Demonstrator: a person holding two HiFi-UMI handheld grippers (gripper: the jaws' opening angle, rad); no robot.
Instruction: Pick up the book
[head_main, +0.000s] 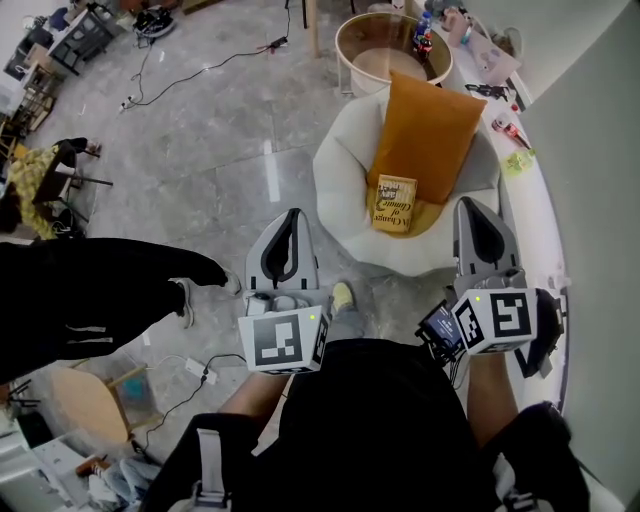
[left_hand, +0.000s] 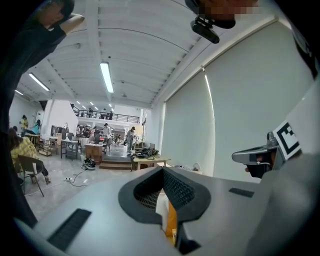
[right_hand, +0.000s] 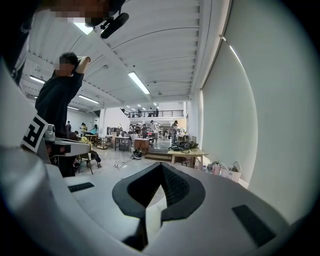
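Observation:
A small yellow book lies face up on the seat of a white round armchair, at the foot of an orange cushion that leans on the chair's back. My left gripper hovers just left of the chair, its jaws closed together and empty. My right gripper sits at the chair's right rim, also shut and empty. Both point toward the chair, with the book between them and a little ahead. In the left gripper view, the left gripper shows a sliver of orange cushion through its notch.
A round side table with bottles stands behind the chair. A curved white ledge with small items runs along the right. A person in black stands at the left. Cables trail over the grey floor.

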